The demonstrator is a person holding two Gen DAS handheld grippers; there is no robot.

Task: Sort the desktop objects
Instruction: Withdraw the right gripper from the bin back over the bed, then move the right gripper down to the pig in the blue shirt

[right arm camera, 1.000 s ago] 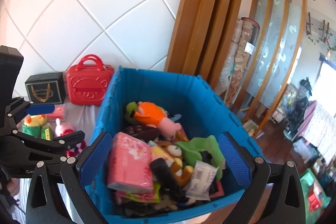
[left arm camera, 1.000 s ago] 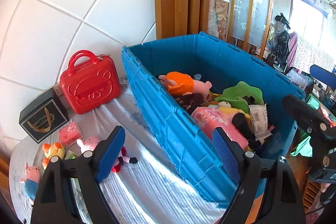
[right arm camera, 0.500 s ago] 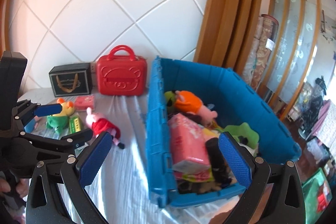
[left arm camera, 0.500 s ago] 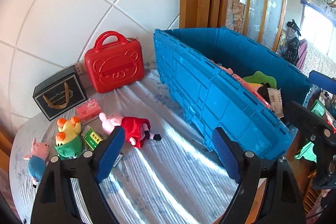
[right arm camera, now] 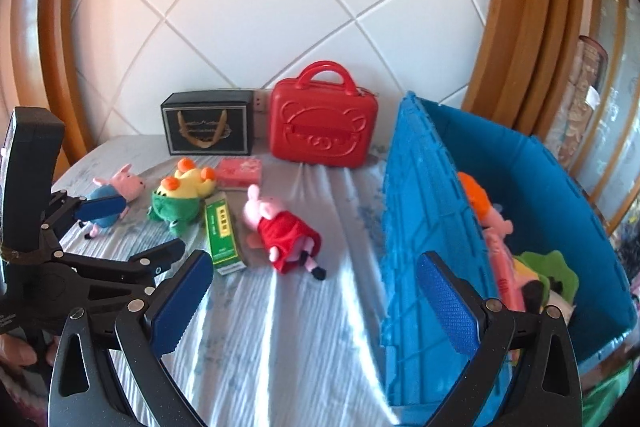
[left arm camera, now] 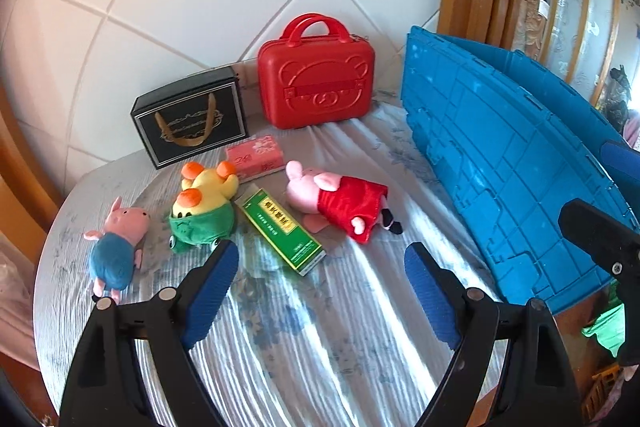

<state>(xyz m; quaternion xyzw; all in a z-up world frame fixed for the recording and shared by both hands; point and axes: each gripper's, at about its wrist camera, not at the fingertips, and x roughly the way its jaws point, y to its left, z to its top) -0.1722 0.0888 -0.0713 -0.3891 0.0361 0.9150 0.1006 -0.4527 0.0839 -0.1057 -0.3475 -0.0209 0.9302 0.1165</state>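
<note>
On the blue-grey cloth lie a green box (left arm camera: 280, 231) (right arm camera: 222, 231), a pig plush in a red dress (left arm camera: 340, 203) (right arm camera: 284, 227), a yellow duck plush (left arm camera: 204, 207) (right arm camera: 180, 199), a pig plush in blue (left arm camera: 116, 243) (right arm camera: 114, 191) and a pink tissue pack (left arm camera: 256, 157) (right arm camera: 240, 173). My left gripper (left arm camera: 320, 263) hovers open just short of the green box, nothing between its pads. Further right, my right gripper (right arm camera: 314, 267) is open and empty, near the red-dress pig. The blue crate (left arm camera: 512, 163) (right arm camera: 416, 195) on the right holds several toys.
A black gift box (left arm camera: 190, 119) (right arm camera: 208, 129) and a red case (left arm camera: 316, 83) (right arm camera: 324, 127) stand against the tiled wall at the back. The table's round edge runs along the left. A hand (right arm camera: 16, 351) holds the left gripper's handle.
Both grippers have swung left and down, away from over the crate toward the toys on the cloth. Both stayed open and empty.
</note>
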